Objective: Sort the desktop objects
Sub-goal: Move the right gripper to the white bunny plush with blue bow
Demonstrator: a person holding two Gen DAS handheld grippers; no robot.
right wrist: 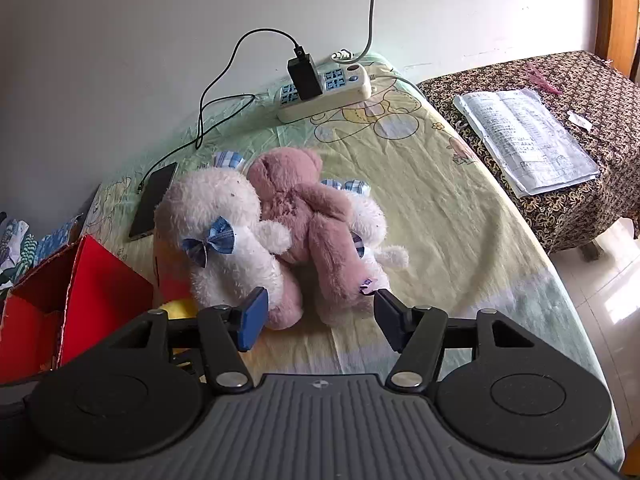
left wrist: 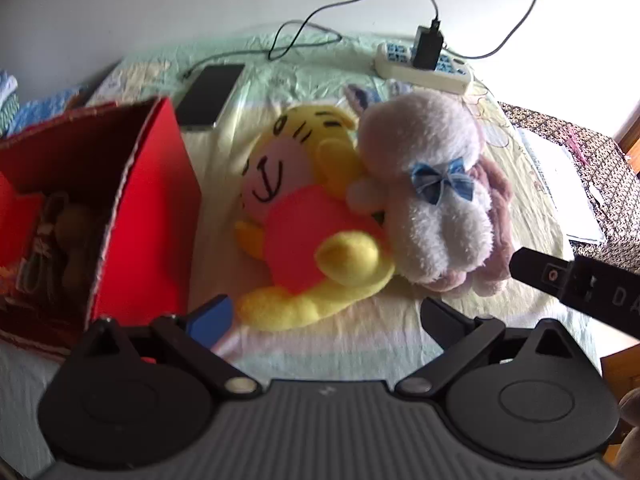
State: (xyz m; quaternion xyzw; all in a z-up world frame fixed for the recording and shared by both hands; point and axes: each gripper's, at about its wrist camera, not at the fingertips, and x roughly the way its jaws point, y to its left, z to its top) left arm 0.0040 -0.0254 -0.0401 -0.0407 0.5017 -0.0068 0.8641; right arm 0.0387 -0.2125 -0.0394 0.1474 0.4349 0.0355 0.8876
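A yellow tiger plush [left wrist: 308,216] in a pink shirt lies on the bed sheet just right of the open red box [left wrist: 152,216]. Leaning on it is a white plush [left wrist: 432,184] [right wrist: 224,236] with a blue bow, and a pink teddy bear [right wrist: 308,220] rests against that. A second white plush [right wrist: 370,220] lies under the bear. My left gripper [left wrist: 326,318] is open, just short of the tiger's leg. Over the legs of the bear and white plush, my right gripper [right wrist: 318,318] is open; it also shows as a black finger [left wrist: 560,276] at the right of the left wrist view.
The red box [right wrist: 100,288] holds dark items. A phone [left wrist: 210,94] [right wrist: 154,200] on a black cable and a power strip [left wrist: 424,64] [right wrist: 326,92] with a charger lie toward the wall. Papers [right wrist: 524,136] lie on a patterned side table at right. Floor shows beyond the bed edge.
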